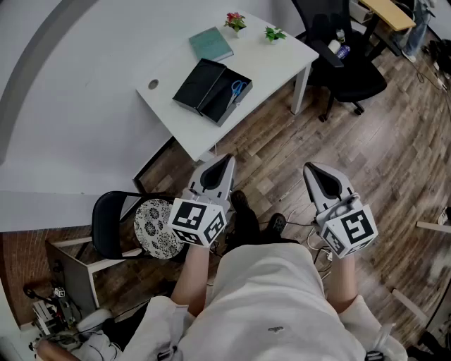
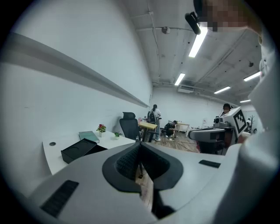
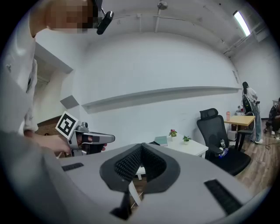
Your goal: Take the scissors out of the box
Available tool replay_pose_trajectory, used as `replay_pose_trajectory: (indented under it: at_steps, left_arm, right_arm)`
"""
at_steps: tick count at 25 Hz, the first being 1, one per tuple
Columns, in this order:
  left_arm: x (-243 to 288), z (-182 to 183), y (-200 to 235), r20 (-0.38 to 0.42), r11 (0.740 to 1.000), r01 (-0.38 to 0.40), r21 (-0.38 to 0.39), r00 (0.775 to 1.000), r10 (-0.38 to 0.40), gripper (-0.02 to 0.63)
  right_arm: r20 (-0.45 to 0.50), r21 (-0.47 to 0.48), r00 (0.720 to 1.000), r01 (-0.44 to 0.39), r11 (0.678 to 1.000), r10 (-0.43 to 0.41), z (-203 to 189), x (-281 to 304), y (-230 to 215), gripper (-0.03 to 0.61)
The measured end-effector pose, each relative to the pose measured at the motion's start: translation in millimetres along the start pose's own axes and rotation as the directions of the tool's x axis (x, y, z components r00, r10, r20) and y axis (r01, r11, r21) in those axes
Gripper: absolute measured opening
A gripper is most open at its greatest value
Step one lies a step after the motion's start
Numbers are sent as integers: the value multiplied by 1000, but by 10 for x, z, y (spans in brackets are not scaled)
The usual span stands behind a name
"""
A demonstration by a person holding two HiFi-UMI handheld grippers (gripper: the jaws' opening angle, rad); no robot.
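Wooden floor [image 1: 380,155] open before table [image 1: 176,77], box [image 1: 220,106] with scissors [image 1: 237,89] near front edge

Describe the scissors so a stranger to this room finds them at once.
Find the white table by the wall, then the open black box on it. The scissors lie in its right half, the only thing there with blue handles.

A teal book [image 1: 211,44] and a pink-flowered plant [image 1: 235,21] sit on the white table [image 1: 275,60], office chair [image 1: 345,67] beside.
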State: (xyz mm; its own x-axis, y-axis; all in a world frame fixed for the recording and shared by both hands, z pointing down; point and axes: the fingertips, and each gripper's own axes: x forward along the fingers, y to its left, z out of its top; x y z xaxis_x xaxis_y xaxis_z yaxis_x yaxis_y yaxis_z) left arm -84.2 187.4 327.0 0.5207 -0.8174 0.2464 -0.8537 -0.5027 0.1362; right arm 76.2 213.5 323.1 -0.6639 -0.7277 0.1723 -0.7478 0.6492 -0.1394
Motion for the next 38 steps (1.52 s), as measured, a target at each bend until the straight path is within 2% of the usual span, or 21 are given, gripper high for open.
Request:
replay_pose_trajectory:
  at_steps: [5,11,17,29,35,37,38]
  left_arm:
    - [-26,11,-136,3,1000,4,1,1000,-4,21]
    - [-121,32,-390,42,998,64,19,997,-65,23]
    - [-217,-57,-392,26,999,48,18,999,-48,23]
    - [-111,-98,69,9,999,47,3,999,-47,25]
    - [74,-23,502,-5,999,46,2,999,-46,29]
    - [162,24,652,-7,999,42,6,999,-42,78]
    - [206,48,728,-7,999,42,6,999,-42,79]
  right_arm:
    - [29,-11,1000,9,1000,-9,69,-150,13,5]
    - [26,2,1000,12,1000,-12,5,-302,35,6]
    - [10,13,1000,-3,1000,3,-75,-309,115,6]
    - [-53,4,998,-22,1000,22,-134,134,183,14]
    - [-65,-10,998,-24,1000,23,-29,577,140,39]
    - [-70,-8,997,-21,1000,21,0,735,91,44]
    - [-73,-7,997,-19,1000,19,17,822,67,49]
